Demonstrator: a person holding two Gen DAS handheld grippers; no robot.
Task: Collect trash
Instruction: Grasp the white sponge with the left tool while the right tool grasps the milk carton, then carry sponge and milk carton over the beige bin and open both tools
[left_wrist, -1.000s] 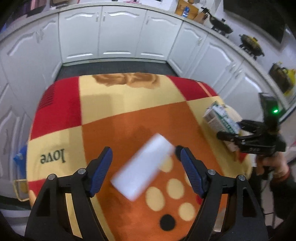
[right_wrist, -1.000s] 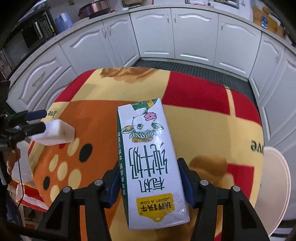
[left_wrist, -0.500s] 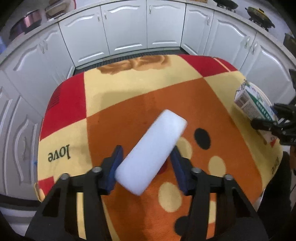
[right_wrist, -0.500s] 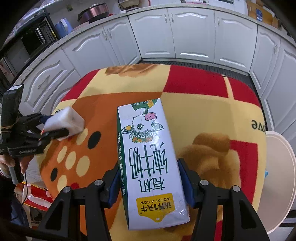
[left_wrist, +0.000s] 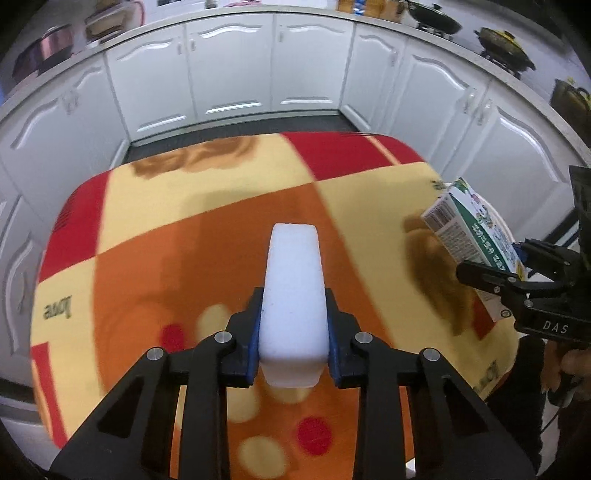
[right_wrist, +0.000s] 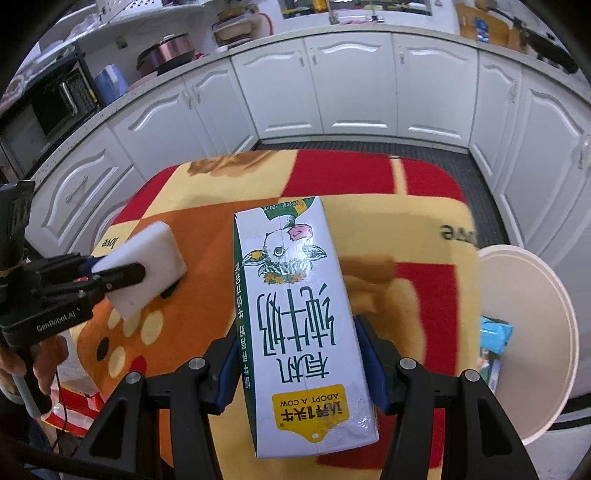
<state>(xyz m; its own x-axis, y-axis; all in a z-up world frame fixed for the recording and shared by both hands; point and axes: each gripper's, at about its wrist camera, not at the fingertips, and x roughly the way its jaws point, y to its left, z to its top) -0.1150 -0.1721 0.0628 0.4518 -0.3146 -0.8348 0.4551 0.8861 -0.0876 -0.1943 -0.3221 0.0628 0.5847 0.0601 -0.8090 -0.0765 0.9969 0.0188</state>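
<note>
Now we hold two grabbers, one in each hand, and each one has one thing. Our left gripper has just been closing, and its blue pads now squeeze one white foam block that sticks out straight ahead, up above the table. Our right gripper is clamped on one milk carton, and it too is held up over the table. We count one table, and it has one blanket on it with red, yellow and orange squares and some dots. We can read "love" on the blanket in two spots. On the carton we can read "ADOPT A COW" on a yellow tag, a cow face, "200mL" and big green Chinese letters. One grabber says "GenRobot.AI" on its side and the other says "DAS". We see one round white bin just beside the table, by our right hand, with one blue wrapper inside it. White cupboards go all around the room
</note>
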